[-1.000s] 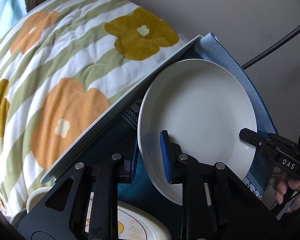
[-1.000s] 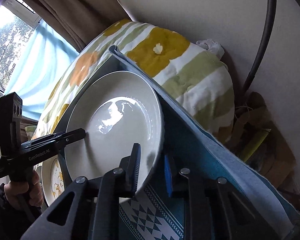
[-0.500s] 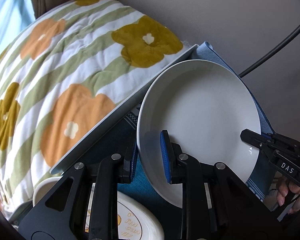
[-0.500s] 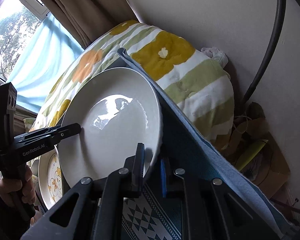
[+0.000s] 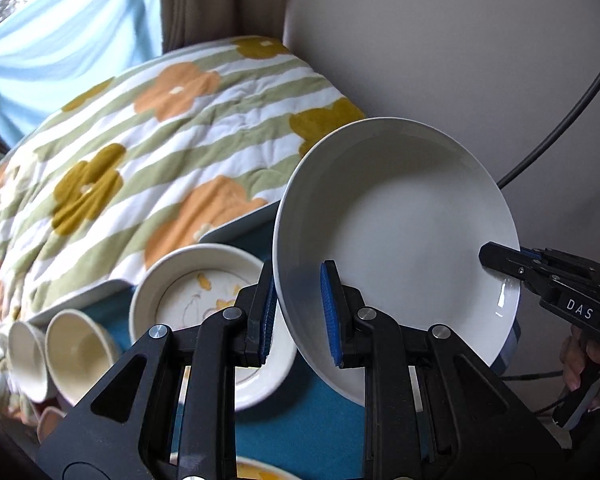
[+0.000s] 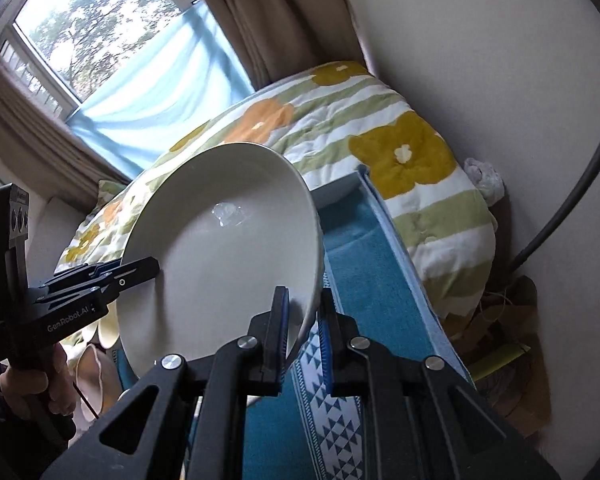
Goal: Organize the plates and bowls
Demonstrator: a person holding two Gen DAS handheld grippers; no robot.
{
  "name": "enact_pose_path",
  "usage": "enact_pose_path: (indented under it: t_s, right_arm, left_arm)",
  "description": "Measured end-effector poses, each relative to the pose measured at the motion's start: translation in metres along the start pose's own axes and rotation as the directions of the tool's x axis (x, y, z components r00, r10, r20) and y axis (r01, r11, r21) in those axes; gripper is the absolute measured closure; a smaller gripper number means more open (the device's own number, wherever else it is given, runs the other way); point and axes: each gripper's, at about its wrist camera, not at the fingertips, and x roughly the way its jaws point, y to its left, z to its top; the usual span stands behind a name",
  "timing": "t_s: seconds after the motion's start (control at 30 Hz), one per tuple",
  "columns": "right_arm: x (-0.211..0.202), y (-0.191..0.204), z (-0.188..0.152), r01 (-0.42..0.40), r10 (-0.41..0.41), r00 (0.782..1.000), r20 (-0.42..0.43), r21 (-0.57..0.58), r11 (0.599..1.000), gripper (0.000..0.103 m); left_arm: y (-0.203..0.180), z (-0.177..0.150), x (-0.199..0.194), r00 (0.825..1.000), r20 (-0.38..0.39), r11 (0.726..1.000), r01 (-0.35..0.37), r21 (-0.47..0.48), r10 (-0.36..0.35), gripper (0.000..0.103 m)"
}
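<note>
Large white ceramic plate (image 5: 412, 224): smooth, glossy glaze.
Flowered striped quilt (image 5: 152, 148): soft, matt cloth.
Teal woven tablecloth (image 6: 364, 264): matt fabric.

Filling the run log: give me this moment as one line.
held: white plate | left gripper: jaws shut on rim | right gripper: jaws shut on opposite rim | plate: tilted, off blue cloth
</note>
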Motion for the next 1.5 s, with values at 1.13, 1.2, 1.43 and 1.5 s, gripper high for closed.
enact_pose_path:
  t_s: [1.13,1.2,1.43,1.5]
  right_arm:
    - [0.07,0.144,-0.182,-0.186,0.064,0.942,-0.329,-0.352,0.917,0.09]
    - [0.072,0.147,-0.184,-0.168,0.047,0.947,-0.318,-0.363,0.917,0.09]
    - [0.078,0.152,-0.19,-0.13,0.015,0.954,-0.299,-0.369,0.92,0.09]
    - [0.079,0.154,-0.192,-0.123,0.01,0.955,-0.296,-0.367,0.922,0.09]
  left_arm:
    - [0.126,-0.305,-0.049,0.987,-0.148,0.869,-0.127,-0.478,0.063,0.084]
    - [0.128,-0.307,-0.046,0.987,-0.149,0.872,-0.119,-0.474,0.053,0.084]
    - [0.122,-0.304,-0.037,0.982,-0.169,0.894,-0.148,-0.423,0.083,0.084]
    - [0.122,-0.306,-0.036,0.98,-0.177,0.897,-0.157,-0.414,0.09,0.084]
